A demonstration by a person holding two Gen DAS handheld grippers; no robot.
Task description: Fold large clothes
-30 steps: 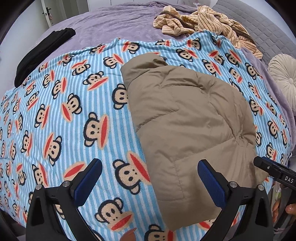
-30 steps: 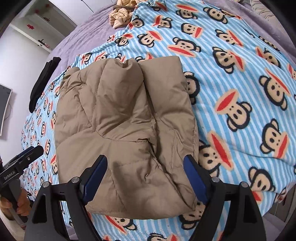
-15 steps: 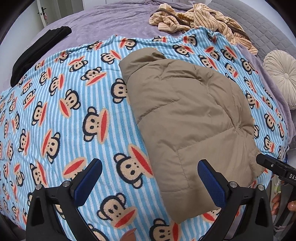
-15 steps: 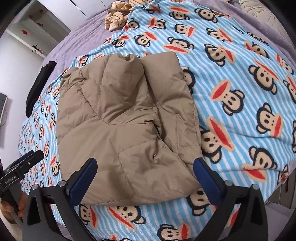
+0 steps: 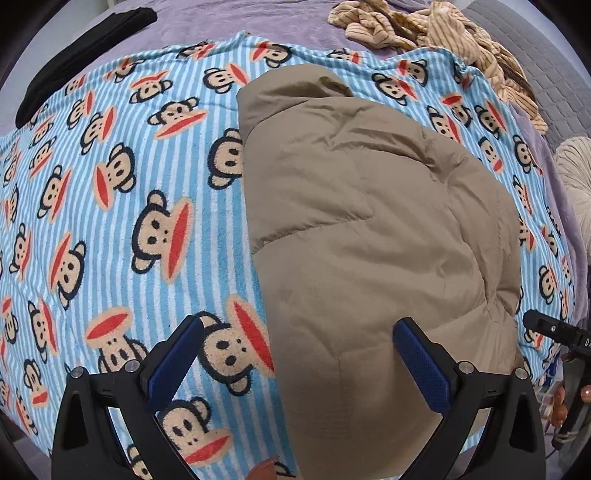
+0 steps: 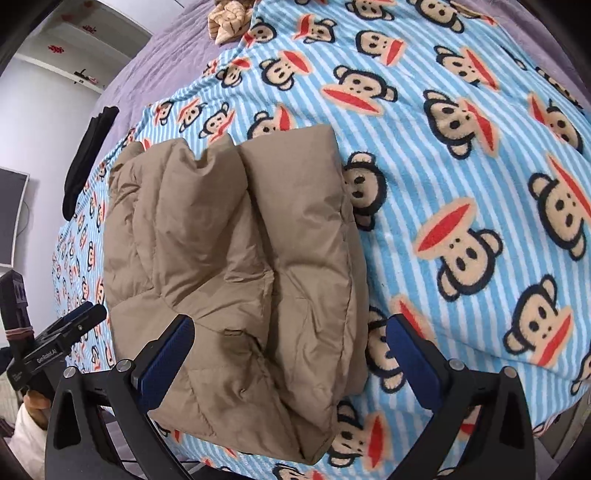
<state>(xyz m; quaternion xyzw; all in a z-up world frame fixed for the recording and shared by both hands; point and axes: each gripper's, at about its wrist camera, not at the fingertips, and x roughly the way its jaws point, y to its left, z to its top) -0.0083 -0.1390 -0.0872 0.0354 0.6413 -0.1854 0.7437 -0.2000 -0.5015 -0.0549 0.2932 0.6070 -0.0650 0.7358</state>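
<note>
A tan puffy jacket (image 5: 373,236) lies folded lengthwise on a blue striped monkey-print blanket (image 5: 122,206), its near end at the bed's front edge. It also shows in the right wrist view (image 6: 236,258). My left gripper (image 5: 295,358) is open and empty, hovering over the jacket's near left edge. My right gripper (image 6: 288,350) is open and empty, straddling the jacket's near right corner. The right gripper's tip shows at the right edge of the left wrist view (image 5: 554,332); the left gripper shows at the left of the right wrist view (image 6: 62,343).
A striped beige garment (image 5: 436,33) lies crumpled at the bed's far side. A black garment (image 5: 77,55) lies at the far left on the purple bedcover (image 5: 221,18). A round cream cushion (image 5: 576,181) sits at the right. The blanket (image 6: 461,166) spreads right of the jacket.
Both grippers have moved closer to the jacket's near end and lower. The jacket has not moved. Both stay open.
</note>
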